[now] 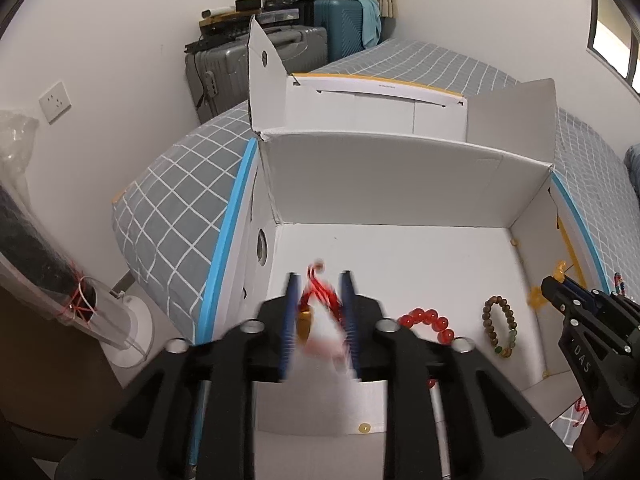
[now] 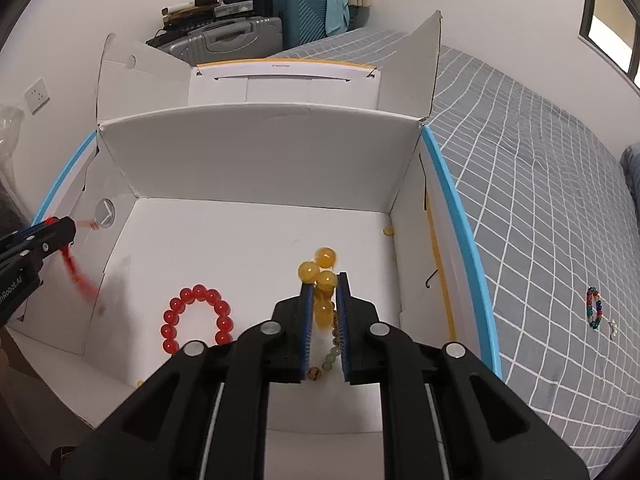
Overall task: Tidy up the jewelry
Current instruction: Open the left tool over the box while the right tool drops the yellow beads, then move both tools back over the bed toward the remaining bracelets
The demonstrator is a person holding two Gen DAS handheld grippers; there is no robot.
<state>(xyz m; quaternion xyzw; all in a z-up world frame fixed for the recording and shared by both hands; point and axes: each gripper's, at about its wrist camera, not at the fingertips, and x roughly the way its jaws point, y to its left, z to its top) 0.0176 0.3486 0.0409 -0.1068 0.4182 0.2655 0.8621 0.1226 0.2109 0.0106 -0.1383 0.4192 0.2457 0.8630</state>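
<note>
At the bottom centre of the left wrist view we see the left gripper (image 1: 321,280), its blue-padded fingers pinching a red cord bracelet (image 1: 320,292) with a gold charm; the piece is blurred and hangs between the pads over the floor of the white cardboard box (image 1: 400,176). Right of it, on the box floor, lie a red bead bracelet (image 1: 430,320) and, further right, a brown bead bracelet (image 1: 500,326) with green beads at its lower end. At the right edge of that frame the right gripper (image 1: 550,280) shows from the side.

In the right wrist view we see the right gripper (image 2: 324,280) at lower centre, its fingers closed on a yellow bead bracelet (image 2: 322,270), whose beads rise above the fingertips. Below the pads we glimpse the brown and green beads. Left of it the red bead bracelet (image 2: 198,318) lies flat on the floor. At the left edge the left gripper (image 2: 64,228) holds the blurred red cord. Outside the box, at the right of the frame, a multicoloured bead bracelet (image 2: 594,308) lies on the grey checked bedsheet (image 2: 540,200). Suitcases (image 2: 276,16) stand at the upper centre.
</note>
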